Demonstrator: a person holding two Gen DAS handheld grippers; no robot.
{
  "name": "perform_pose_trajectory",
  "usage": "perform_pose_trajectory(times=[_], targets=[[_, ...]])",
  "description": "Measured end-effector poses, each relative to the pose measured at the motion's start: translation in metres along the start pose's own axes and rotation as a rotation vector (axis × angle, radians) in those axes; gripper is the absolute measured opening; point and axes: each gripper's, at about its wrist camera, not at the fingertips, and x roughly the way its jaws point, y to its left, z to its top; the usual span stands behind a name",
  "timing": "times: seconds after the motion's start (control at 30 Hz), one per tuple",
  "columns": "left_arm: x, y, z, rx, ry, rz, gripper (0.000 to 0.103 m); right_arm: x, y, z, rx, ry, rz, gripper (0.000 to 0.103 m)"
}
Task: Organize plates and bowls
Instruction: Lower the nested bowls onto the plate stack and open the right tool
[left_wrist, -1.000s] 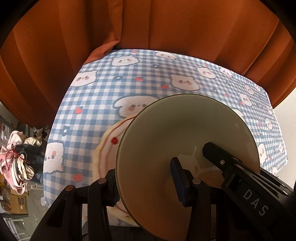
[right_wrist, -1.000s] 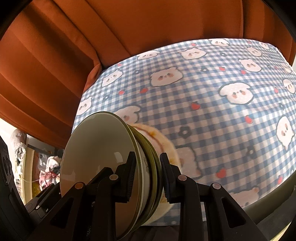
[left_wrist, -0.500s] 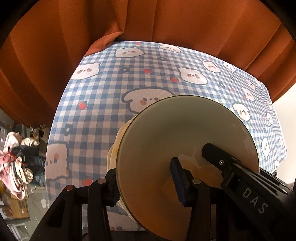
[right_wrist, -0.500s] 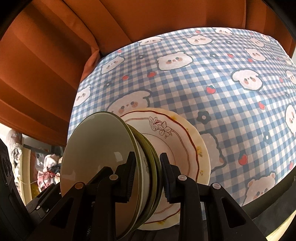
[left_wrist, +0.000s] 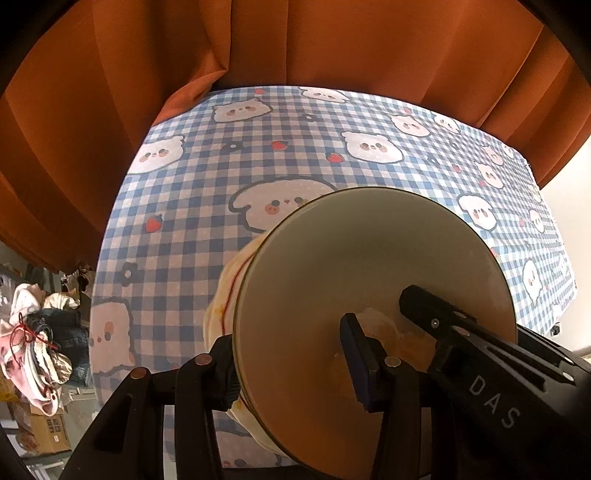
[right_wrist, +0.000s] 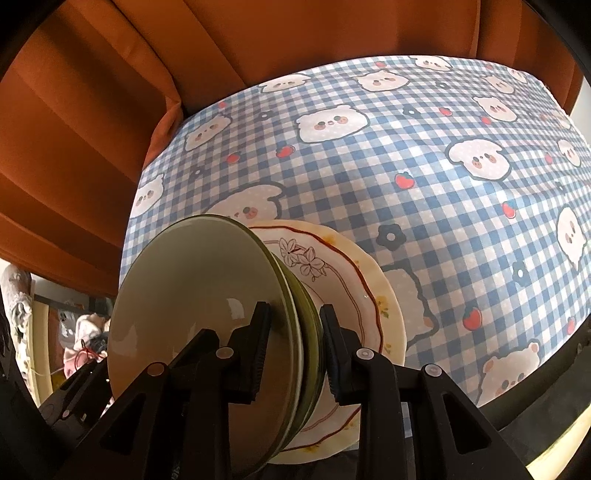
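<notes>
Over checked tablecloth (right_wrist: 424, 177), tools (right_wrist: 293, 325) clamping bowls (right_wrist: 207, 295)

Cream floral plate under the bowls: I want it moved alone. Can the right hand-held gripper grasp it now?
Probably not: the right hand-held gripper is shut on the stacked green bowls, which cover much of the cream floral plate.

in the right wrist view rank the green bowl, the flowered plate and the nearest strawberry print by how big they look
1. green bowl, though nearness to the camera inflates it
2. flowered plate, partly hidden, so its rank against the bowl is unsure
3. strawberry print, clearly smallest
</notes>
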Motion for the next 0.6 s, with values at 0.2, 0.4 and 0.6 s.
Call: perform_pose_trajectory(times=[0.2, 0.4, 0.6], targets=[[-0.003, 0.000, -0.010, -0.032, -0.013, 0.007, 0.053, -0.005, 0.003, -0.005, -0.055, -0.012, -0.034, 0.035], [-0.020, 0.002, -0.024, -0.101, -0.083, 0.071, 0.074, -0.016, -0.005, -0.007, -0.106, -0.040, -0.020, 0.046], [-0.056, -0.013, -0.038, -0.084, -0.236, 0.181, 0.086, -0.041, -0.020, -0.010, -0.139, -0.085, 0.052, 0.066]])
